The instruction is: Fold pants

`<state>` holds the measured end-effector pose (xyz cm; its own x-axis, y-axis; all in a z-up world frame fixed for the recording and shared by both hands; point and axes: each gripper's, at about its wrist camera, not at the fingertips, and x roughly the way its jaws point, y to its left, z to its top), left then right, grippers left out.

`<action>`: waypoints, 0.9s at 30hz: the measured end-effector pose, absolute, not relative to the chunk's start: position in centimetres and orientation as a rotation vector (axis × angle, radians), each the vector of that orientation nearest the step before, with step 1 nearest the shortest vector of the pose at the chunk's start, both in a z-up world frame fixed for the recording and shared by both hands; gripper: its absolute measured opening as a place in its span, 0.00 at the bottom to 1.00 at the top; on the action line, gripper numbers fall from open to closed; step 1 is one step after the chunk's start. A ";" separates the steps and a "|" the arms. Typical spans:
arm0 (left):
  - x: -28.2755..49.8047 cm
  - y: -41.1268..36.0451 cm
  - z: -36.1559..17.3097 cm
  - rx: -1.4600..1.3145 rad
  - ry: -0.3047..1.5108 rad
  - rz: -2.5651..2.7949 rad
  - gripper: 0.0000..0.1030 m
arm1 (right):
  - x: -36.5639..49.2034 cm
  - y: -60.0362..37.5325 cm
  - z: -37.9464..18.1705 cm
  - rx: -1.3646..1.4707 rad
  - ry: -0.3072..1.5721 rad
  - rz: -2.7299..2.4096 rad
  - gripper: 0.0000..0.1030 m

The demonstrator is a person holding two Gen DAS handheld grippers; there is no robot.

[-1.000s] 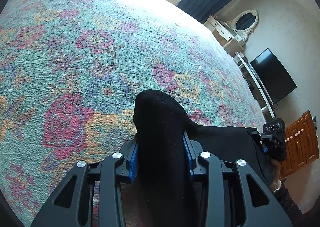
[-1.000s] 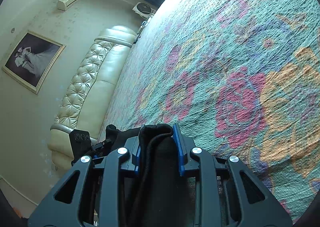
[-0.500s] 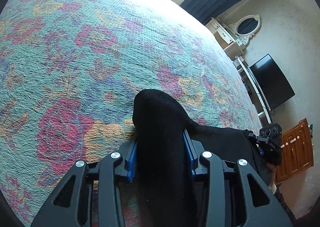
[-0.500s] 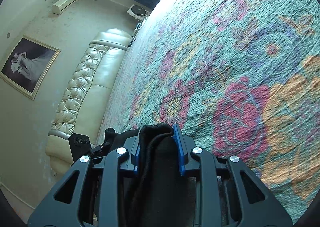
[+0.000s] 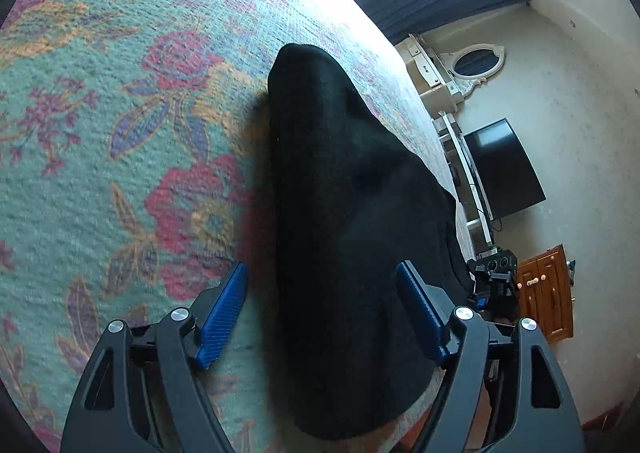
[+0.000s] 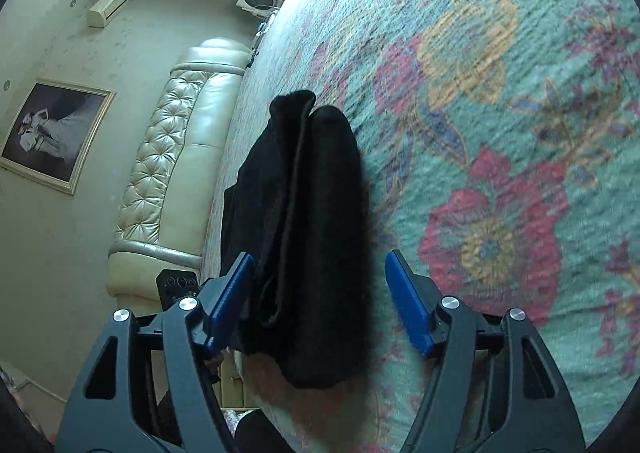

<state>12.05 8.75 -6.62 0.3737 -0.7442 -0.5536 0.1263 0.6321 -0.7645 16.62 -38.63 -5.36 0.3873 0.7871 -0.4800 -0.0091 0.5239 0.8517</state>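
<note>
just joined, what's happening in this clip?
A person with a handheld gripper in each hand is folding black pants on a bed with a floral bedspread. At this moment both the left gripper and the right gripper are open, blue pads apart on either side of the fabric without clamping it. The pants lie in a folded bundle on the bedspread, stacked layers visible from the right wrist view. It looks like a fold has been set down.

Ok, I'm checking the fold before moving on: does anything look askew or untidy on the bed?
Slightly. In the right wrist view the black pants show uneven layers, one edge standing apart from the main fold at the far end. They lie on the floral bedspread, between the open left gripper and open right gripper. Nothing looks damaged.
</note>
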 end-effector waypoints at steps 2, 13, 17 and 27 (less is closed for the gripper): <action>11.2 8.7 -6.8 -0.703 1.058 -0.619 0.74 | 15.2 -38.3 -5.5 0.918 1.076 0.634 0.71; 10.5 8.3 -6.5 -0.698 1.073 -0.504 0.40 | 13.8 -35.8 -5.9 0.892 1.103 0.622 0.30; 10.2 8.4 -5.8 -0.671 1.081 -0.479 0.34 | 13.2 -36.3 -5.0 0.884 1.093 0.637 0.29; 9.4 8.4 -5.4 -0.633 1.084 -0.467 0.34 | 11.9 -37.8 -6.0 0.917 1.115 0.637 0.28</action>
<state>9.39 8.41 -5.41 0.4015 -0.6338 -0.6611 0.0447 0.7345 -0.6771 11.86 -37.83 -5.95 0.3333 0.8173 -0.4700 0.0100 0.4954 0.8686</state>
